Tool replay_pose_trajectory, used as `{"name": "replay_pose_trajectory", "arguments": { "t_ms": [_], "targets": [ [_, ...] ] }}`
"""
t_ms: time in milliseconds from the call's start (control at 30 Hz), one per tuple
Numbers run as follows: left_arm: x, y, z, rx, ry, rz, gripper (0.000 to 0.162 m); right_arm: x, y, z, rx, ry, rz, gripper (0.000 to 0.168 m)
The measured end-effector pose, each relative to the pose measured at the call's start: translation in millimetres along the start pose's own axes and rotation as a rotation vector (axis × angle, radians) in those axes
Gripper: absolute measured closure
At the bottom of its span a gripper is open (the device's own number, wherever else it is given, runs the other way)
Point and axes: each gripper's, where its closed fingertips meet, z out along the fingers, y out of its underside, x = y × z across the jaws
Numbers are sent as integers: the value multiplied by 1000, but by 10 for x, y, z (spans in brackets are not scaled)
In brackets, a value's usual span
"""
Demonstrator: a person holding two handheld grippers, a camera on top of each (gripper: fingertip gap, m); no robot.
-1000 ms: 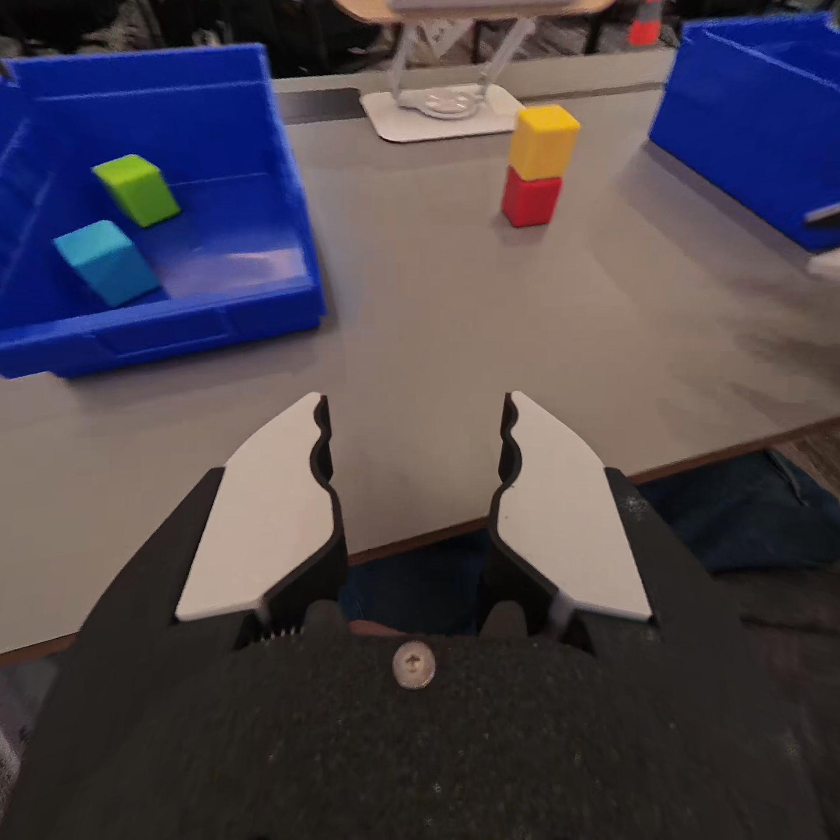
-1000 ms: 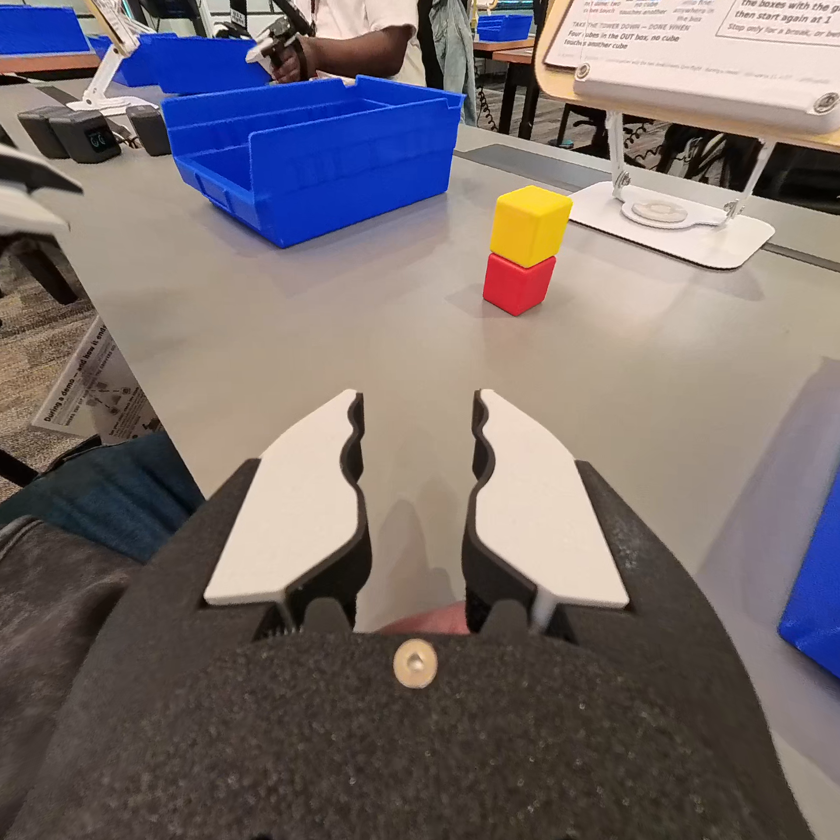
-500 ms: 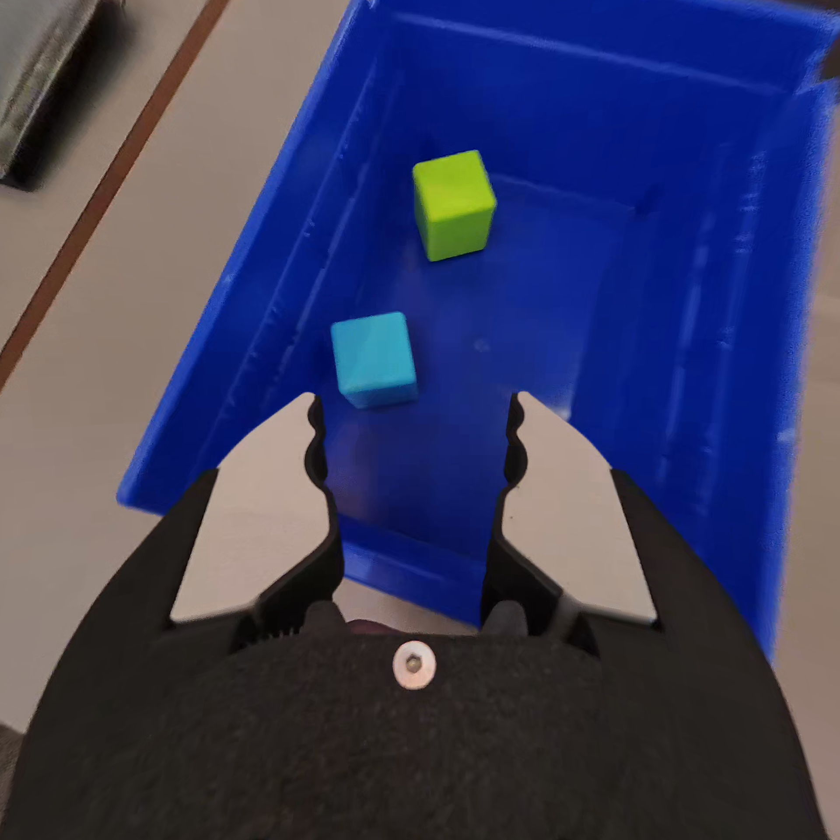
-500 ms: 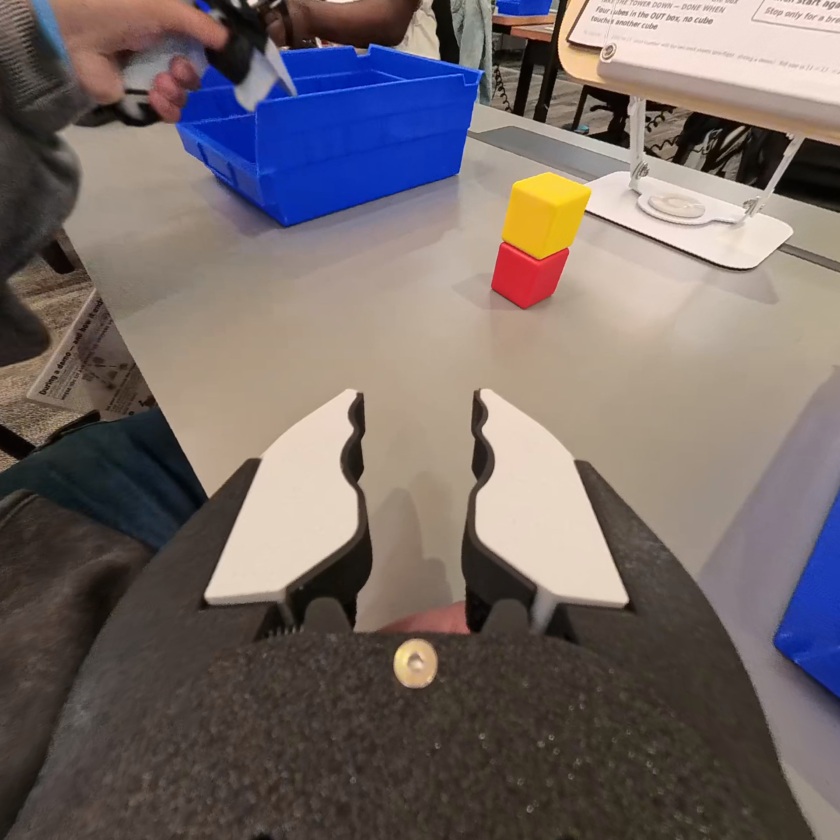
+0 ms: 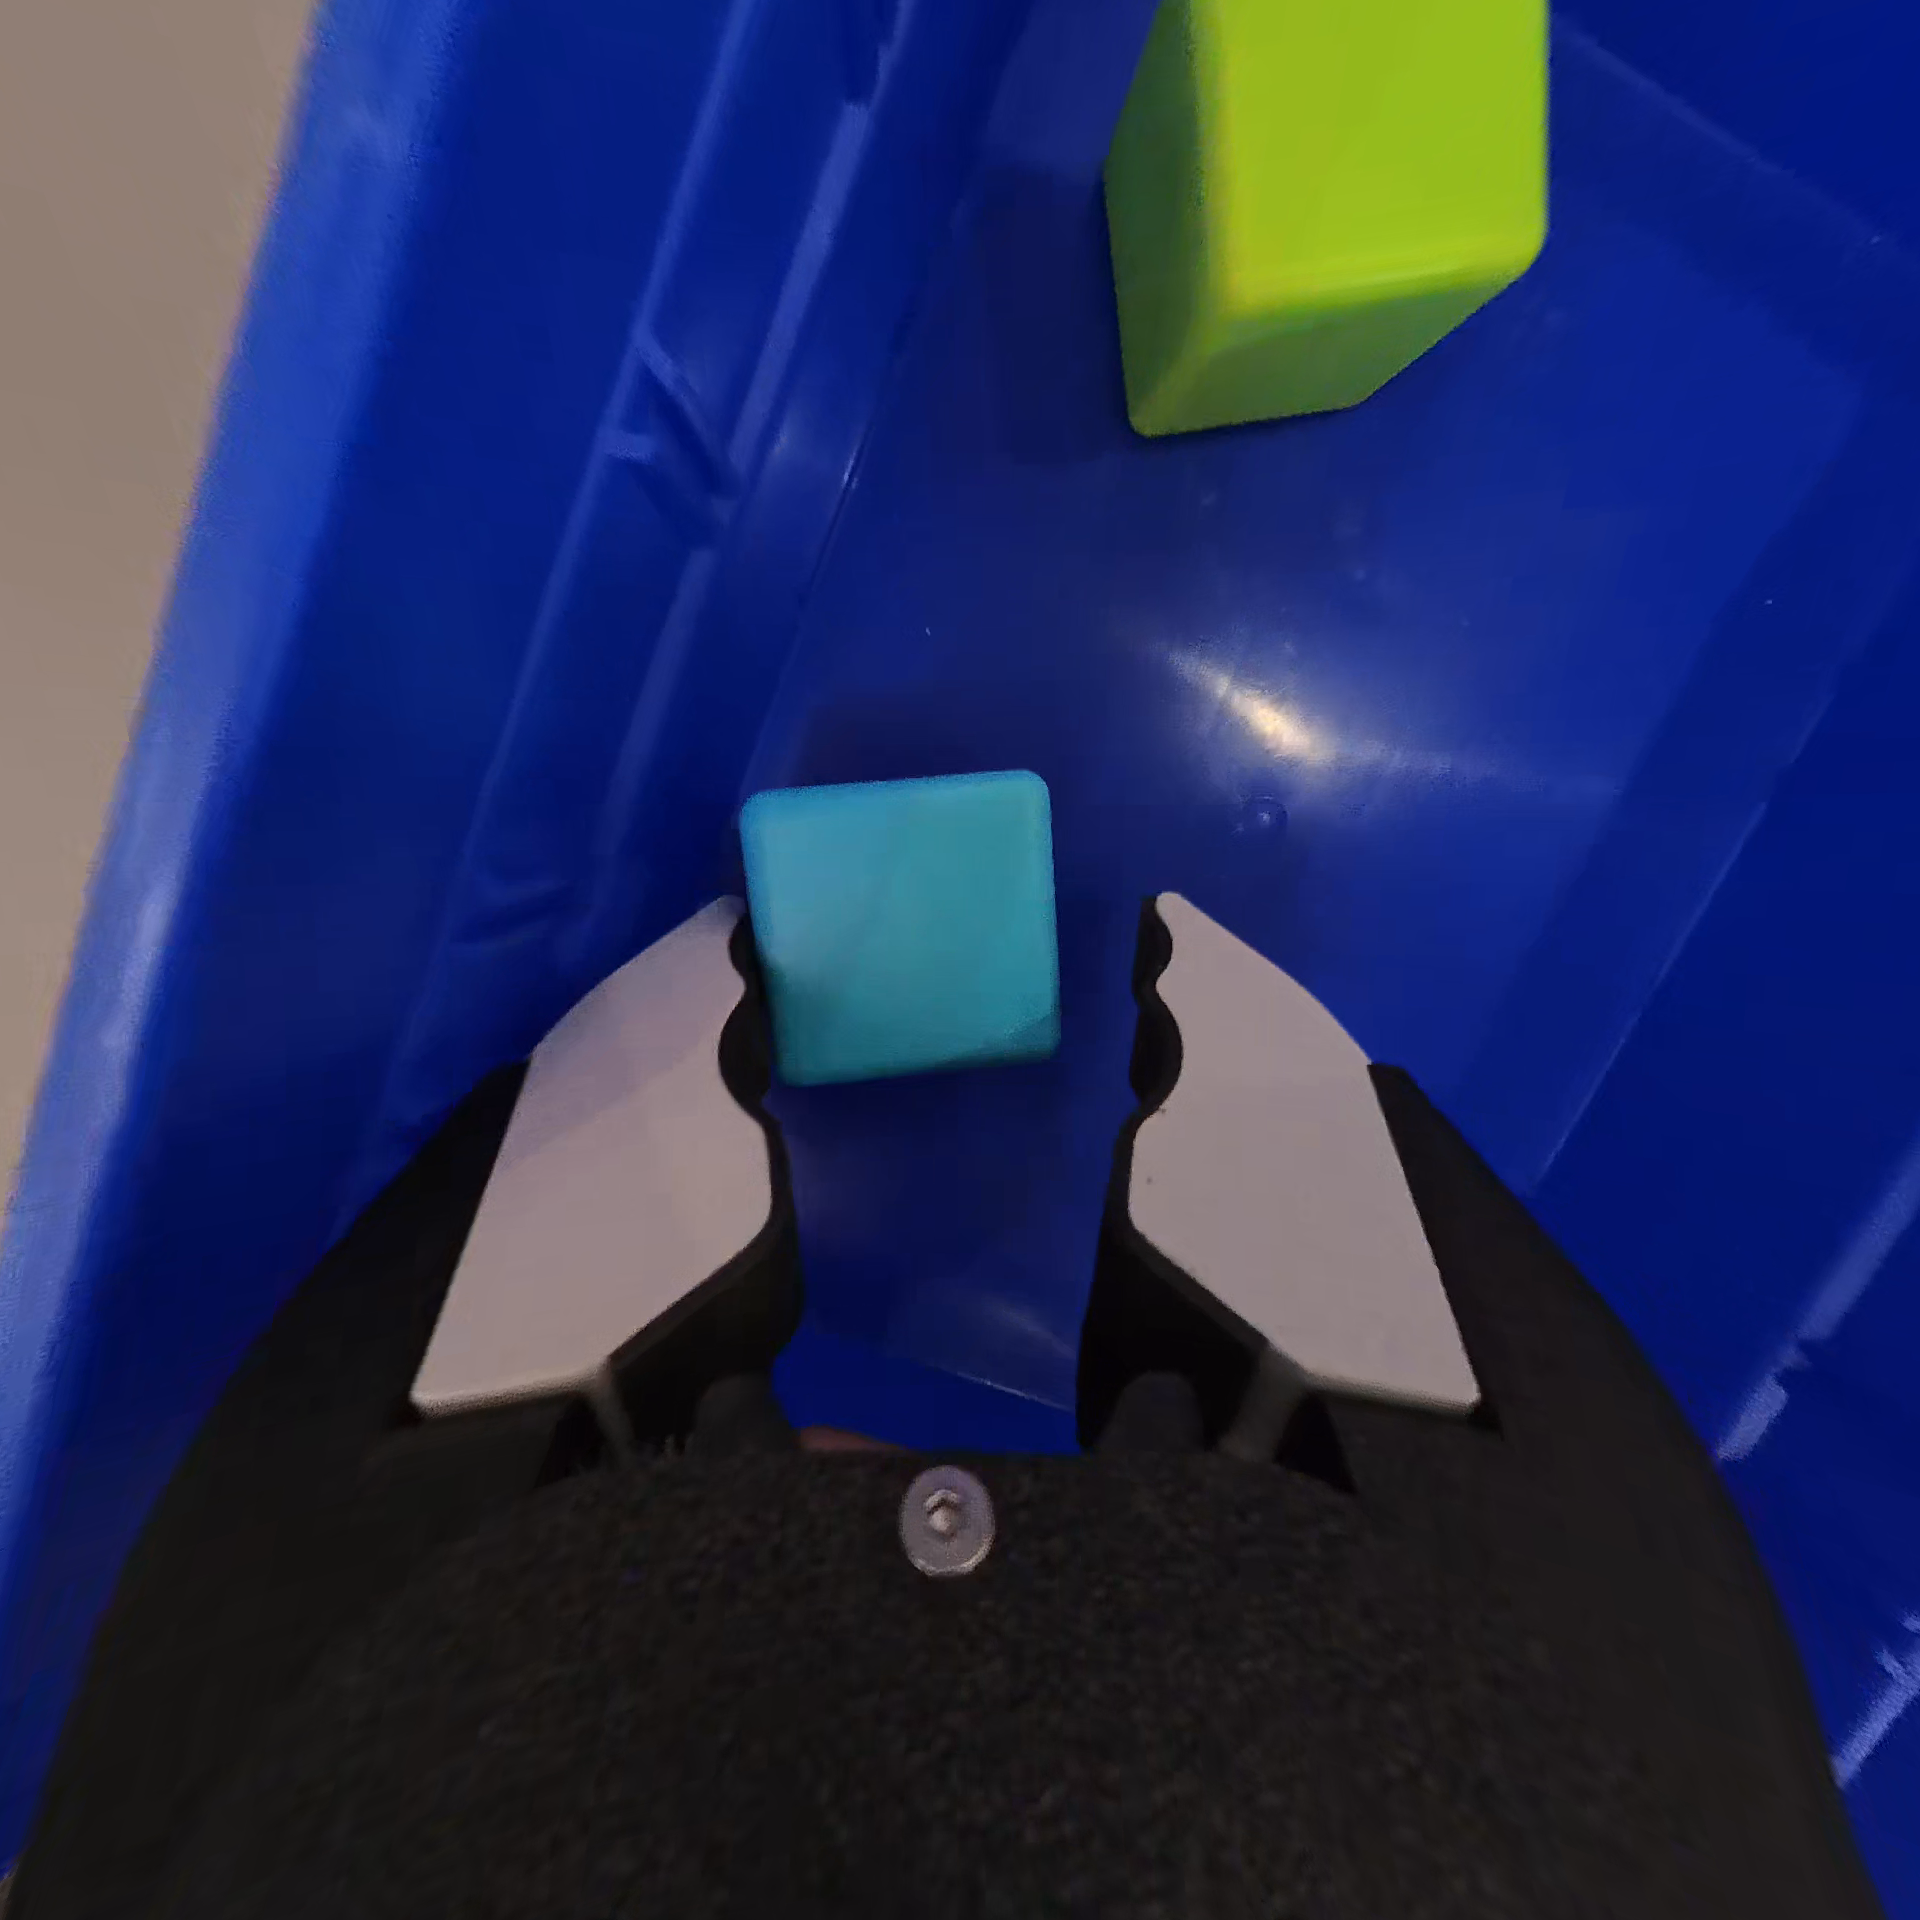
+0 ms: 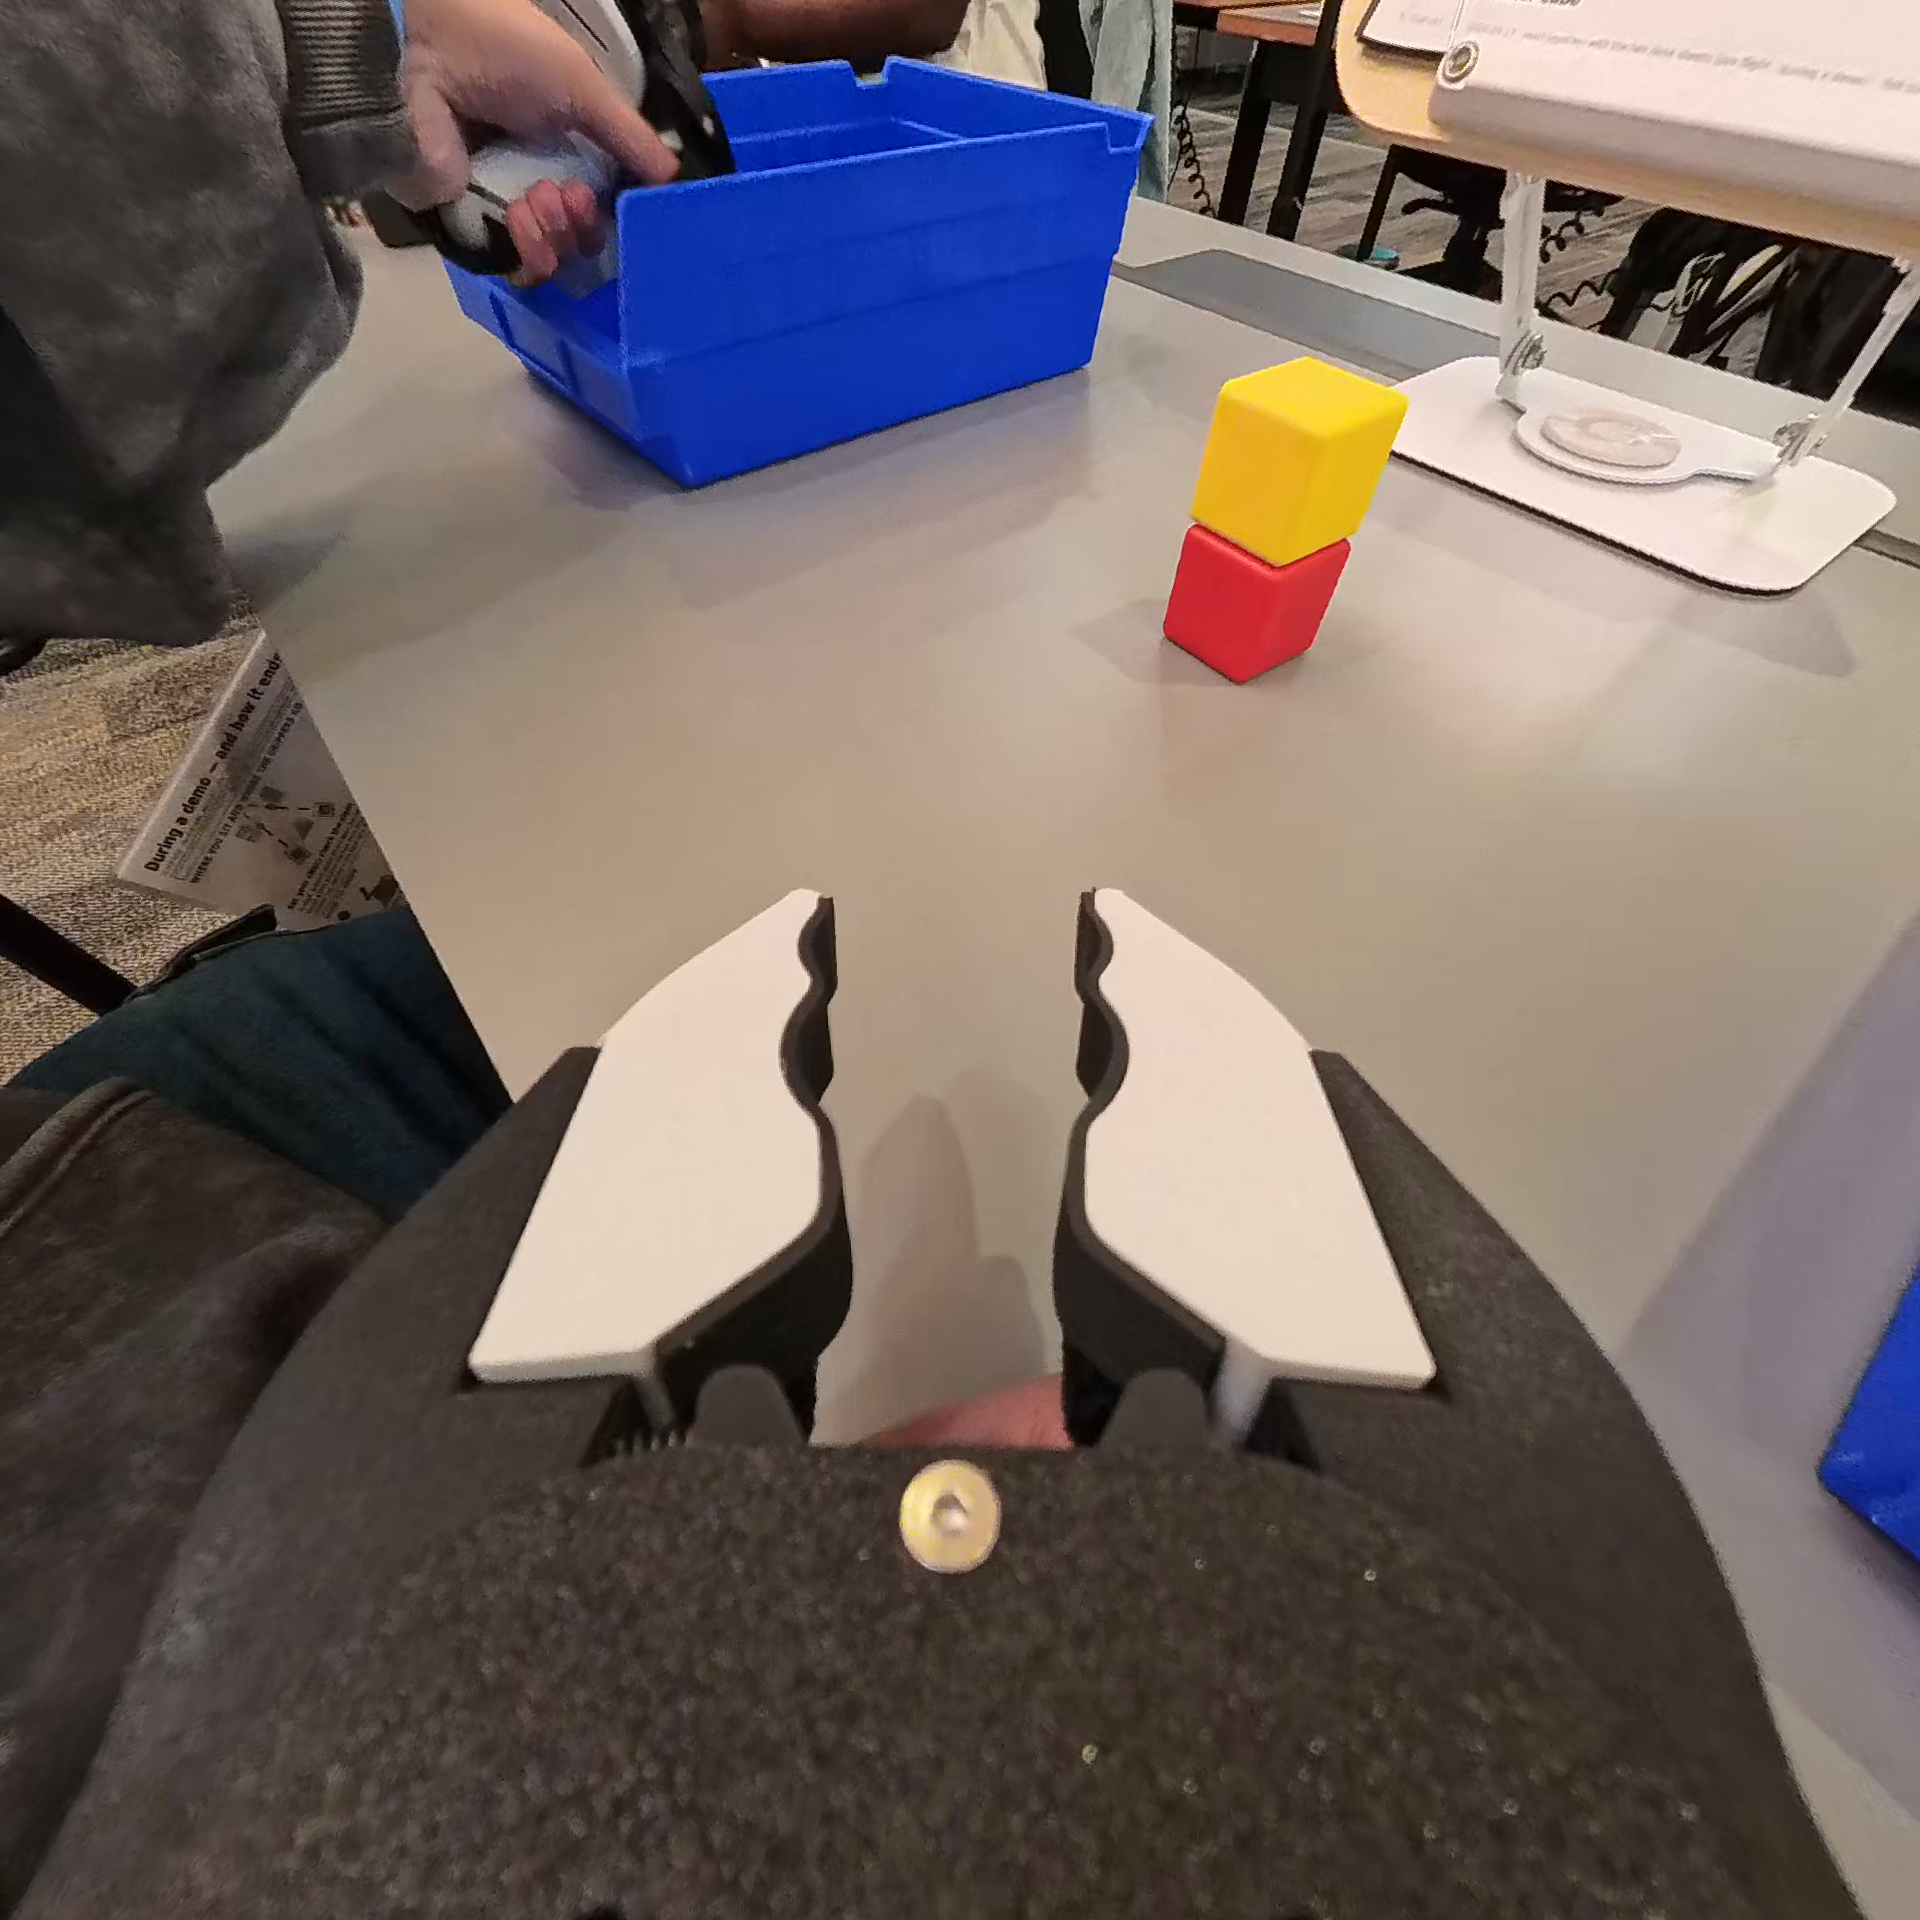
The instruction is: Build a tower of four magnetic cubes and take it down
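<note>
In the left wrist view my left gripper (image 5: 940,914) is open and low inside the blue bin (image 5: 1455,935). A cyan cube (image 5: 902,925) lies on the bin floor between the fingertips, close to the left finger, with a gap to the right one. A lime green cube (image 5: 1320,208) lies farther in. In the right wrist view a yellow cube (image 6: 1294,457) sits on a red cube (image 6: 1252,603) on the grey table (image 6: 831,727). My right gripper (image 6: 954,914) is open and empty near the table's front edge, well short of the stack.
The blue bin (image 6: 852,270) stands at the table's far left, with a hand (image 6: 520,114) holding the left gripper into it. A white stand base (image 6: 1652,468) is behind the stack. Another blue bin's corner (image 6: 1881,1444) shows at the right. A paper sheet (image 6: 249,821) lies on the floor.
My left gripper swung from the table to over the bin, then dropped in until its open fingers straddle the cyan cube. My right gripper drifted slightly and stays open.
</note>
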Motion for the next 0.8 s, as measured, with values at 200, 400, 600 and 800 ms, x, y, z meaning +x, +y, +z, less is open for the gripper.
{"name": "replay_pose_trajectory", "arguments": {
  "t_ms": [200, 400, 600, 800],
  "targets": [
    [82, 13, -6, 13, 23, 94, 110, 14, -2, -1, 3, -4, 19, 125],
    [311, 9, -430, 195, 81, 313, 111, 12, -2, -8, 4, 4, 11, 125],
    [748, 104, -1464, 573, 225, 639, 111, 7, -1, -20, 8, 16, -5, 126],
    [1697, 483, -2252, 689, 513, 1093, 111, 9, -4, -14, 6, 19, -7, 126]
  ]
}}
